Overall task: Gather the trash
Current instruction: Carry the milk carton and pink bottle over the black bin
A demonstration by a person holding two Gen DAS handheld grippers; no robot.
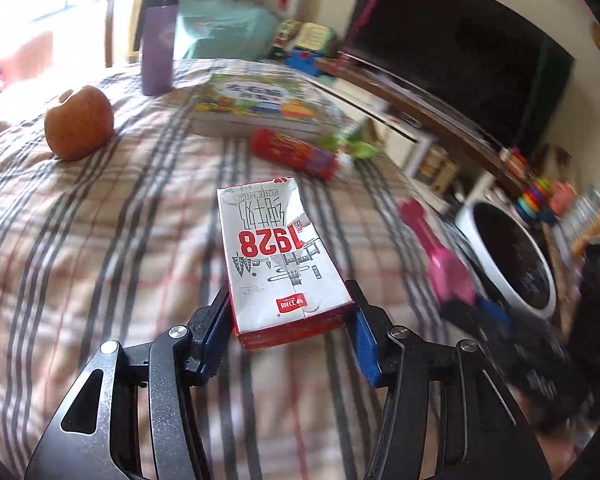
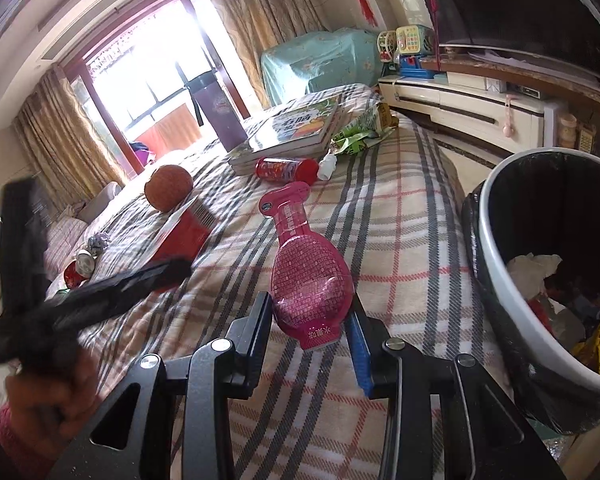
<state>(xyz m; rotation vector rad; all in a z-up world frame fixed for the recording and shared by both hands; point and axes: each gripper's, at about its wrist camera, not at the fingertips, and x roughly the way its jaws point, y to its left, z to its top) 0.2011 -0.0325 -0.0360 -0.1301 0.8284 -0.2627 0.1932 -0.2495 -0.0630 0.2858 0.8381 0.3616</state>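
1. The left gripper (image 1: pixel 290 316) is grasping a white and red milk carton (image 1: pixel 274 256) marked 1928, its blue-padded fingers (image 1: pixel 364 340) pressing on the carton's near end from both sides.
2. The carton is sitting above the plaid blanket (image 1: pixel 100 240), its dented top end pointing away toward the far side.
3. The right gripper (image 2: pixel 310 322) is clenching the wide bottom of a flattened pink bottle (image 2: pixel 306 264), whose narrow neck is pointing away over the blanket.
4. In the right wrist view, the left gripper and its carton are showing as a dark blur at the left.
5. A white trash bin (image 2: pixel 496 276) with a black liner is standing at the right, just beside the blanket's edge, with crumpled paper and a yellow wrapper lying inside it.
6. Farther off, a red tube (image 2: pixel 286 169) with a white cap is lying near a stack of books (image 2: pixel 292 130), and a green wrapper (image 2: pixel 356 136) is lying just right of the books.
7. An apple (image 1: pixel 79 122) is resting at the far left of the blanket, and a purple tumbler (image 1: pixel 157 42) is standing upright beyond it.
8. A crushed red can (image 2: pixel 78 268) is lying at the left, low beside the blanket's edge.
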